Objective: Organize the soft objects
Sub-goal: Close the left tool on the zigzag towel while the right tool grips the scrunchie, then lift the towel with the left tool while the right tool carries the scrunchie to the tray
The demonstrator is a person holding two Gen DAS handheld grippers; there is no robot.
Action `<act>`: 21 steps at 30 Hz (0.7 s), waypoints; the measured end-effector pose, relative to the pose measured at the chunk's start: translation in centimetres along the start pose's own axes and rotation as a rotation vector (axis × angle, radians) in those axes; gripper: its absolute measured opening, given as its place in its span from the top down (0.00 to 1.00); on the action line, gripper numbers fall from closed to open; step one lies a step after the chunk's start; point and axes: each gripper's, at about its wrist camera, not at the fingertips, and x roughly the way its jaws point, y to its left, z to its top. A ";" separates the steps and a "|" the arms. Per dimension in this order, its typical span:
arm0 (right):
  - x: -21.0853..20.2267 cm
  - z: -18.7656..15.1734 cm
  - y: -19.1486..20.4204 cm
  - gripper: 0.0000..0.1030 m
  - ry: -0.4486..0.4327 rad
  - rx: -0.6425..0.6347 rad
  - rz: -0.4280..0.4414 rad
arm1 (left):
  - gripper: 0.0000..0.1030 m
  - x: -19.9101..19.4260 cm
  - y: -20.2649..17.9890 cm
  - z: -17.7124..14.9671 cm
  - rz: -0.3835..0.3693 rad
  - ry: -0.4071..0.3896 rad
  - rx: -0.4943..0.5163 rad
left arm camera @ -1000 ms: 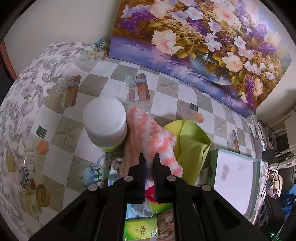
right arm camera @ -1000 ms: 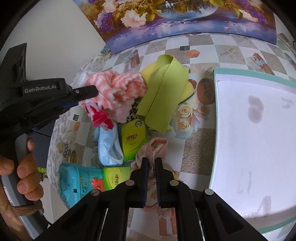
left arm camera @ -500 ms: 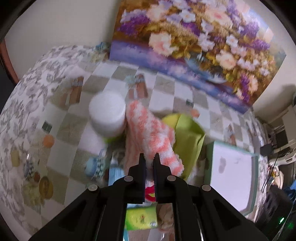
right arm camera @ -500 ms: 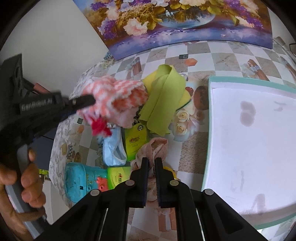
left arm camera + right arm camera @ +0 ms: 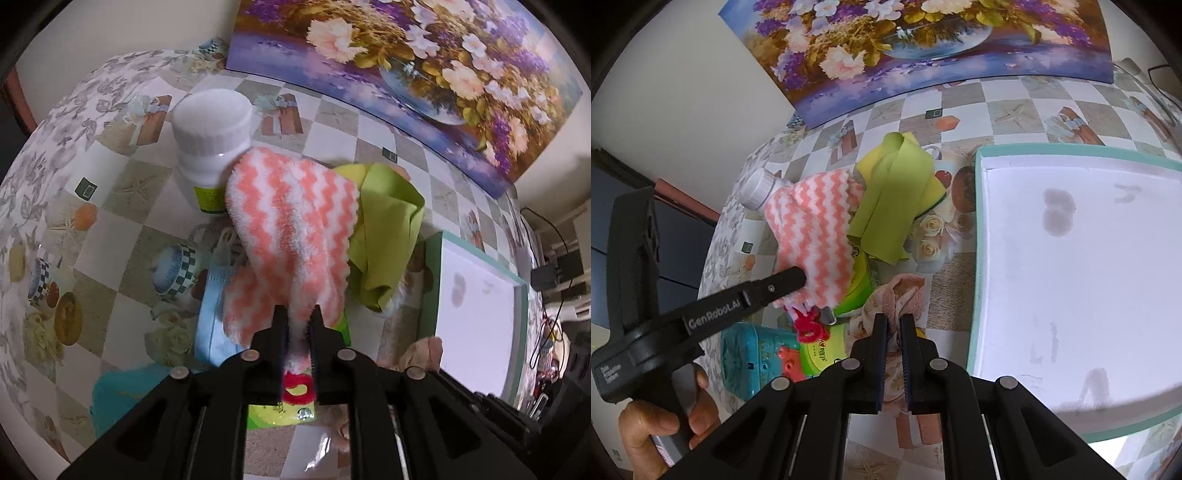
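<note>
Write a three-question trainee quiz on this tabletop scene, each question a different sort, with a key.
1. True or false: the left hand-held gripper is shut on the striped cloth.
2. Multiple choice: what does the right hand-held gripper pinch? A) green cloth B) beige cloth C) white bottle
3. Fill in: the white tray has a ____ rim.

Key: 1 true; 2 B; 3 teal.

White tray (image 5: 1071, 258) bare w/ room to pass; bottle (image 5: 212, 136) & green cloth (image 5: 388, 236) crowd the striped cloth (image 5: 291, 225).
</note>
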 end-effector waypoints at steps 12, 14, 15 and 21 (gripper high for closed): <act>0.1 -0.1 -0.4 0.92 0.004 0.006 -0.004 | 0.87 0.8 -0.4 1.6 0.019 -0.095 -0.063; 0.0 -0.1 -0.4 0.92 0.001 0.005 -0.005 | 0.93 0.6 -0.4 1.6 0.023 -0.110 -0.061; -0.1 -0.1 -0.5 0.92 -0.001 0.005 -0.005 | 0.94 0.5 -0.3 1.6 0.025 -0.120 -0.061; -0.2 -0.2 -0.2 0.92 -0.005 -0.009 -0.009 | 0.95 -0.9 -0.2 1.6 0.018 -0.177 -0.056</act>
